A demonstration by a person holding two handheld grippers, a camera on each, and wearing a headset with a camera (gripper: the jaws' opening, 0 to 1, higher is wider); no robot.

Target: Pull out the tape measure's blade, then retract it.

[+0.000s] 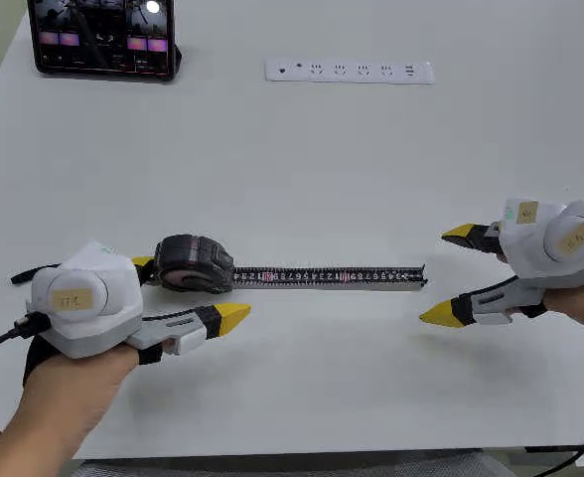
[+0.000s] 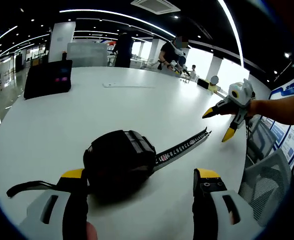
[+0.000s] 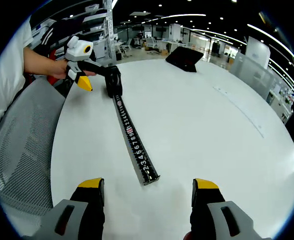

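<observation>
My left tongs (image 1: 189, 288) and right tongs (image 1: 446, 274) are white with yellow tips; the tape measure (image 1: 193, 264) is black, its blade (image 1: 332, 277) dark, white-numbered.

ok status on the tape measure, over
Left gripper open, straddling the tape measure. Right gripper open, clear of the blade. Blade out, flat on table. Nothing blocking.

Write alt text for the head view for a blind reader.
A black tape measure case lies on a white table between the open jaws of the left gripper, its blade drawn out flat toward the open right gripper, which is apart from the blade's tip. A tablet and a power strip lie farther back.
</observation>
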